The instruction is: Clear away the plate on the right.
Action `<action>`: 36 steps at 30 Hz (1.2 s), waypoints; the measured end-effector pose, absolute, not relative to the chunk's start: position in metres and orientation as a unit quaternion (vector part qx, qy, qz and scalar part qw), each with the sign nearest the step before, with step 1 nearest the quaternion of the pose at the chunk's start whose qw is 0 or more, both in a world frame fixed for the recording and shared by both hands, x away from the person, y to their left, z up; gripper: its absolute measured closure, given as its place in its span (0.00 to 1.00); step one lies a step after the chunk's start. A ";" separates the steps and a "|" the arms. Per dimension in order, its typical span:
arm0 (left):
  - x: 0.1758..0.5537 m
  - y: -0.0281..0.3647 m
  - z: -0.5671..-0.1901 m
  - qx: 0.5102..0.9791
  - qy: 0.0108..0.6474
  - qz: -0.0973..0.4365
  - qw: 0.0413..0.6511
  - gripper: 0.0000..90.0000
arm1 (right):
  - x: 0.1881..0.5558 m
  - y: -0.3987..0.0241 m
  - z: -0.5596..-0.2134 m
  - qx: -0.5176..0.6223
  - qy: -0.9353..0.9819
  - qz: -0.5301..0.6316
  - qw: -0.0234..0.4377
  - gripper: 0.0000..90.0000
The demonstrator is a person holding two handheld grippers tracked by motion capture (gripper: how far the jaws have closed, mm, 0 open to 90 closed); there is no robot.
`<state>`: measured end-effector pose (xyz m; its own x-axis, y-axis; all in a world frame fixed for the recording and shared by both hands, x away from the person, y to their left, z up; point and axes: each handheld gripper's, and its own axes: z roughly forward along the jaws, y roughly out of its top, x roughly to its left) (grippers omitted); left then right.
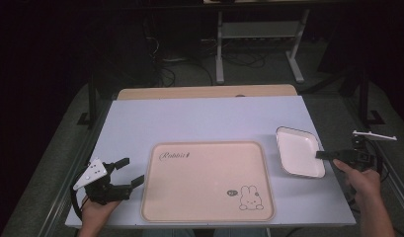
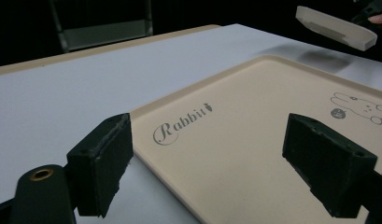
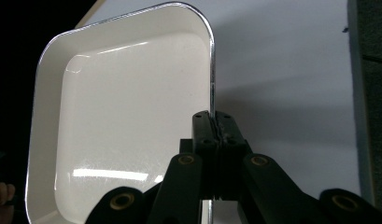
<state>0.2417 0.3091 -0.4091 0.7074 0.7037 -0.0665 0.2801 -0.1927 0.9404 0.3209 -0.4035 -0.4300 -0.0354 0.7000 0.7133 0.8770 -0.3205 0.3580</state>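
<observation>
One white dish (image 1: 298,151), one beige rabbit tray (image 1: 208,181), two grippers. Right gripper (image 1: 322,155): jaws pressed together on the dish's near rim, pinching at the edge so the flat bottom stays free; dish lifted off the white table (image 1: 189,121), just right of the tray, judging by its shadow in the left gripper view. Left gripper (image 1: 129,173): jaws spread wide, holding nothing, low at the tray's left edge, probably parked clear or ready to steady the tray.

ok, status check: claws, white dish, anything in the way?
Left claw open, beside the beige tray. Right claw shut on the white dish rim, dish lifted off the table. Nothing blocking.
</observation>
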 end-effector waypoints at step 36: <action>0.241 0.309 -0.409 0.748 0.328 0.197 0.543 0.18 | 0.294 -0.299 -0.331 -0.596 -0.566 -0.558 0.113 0.98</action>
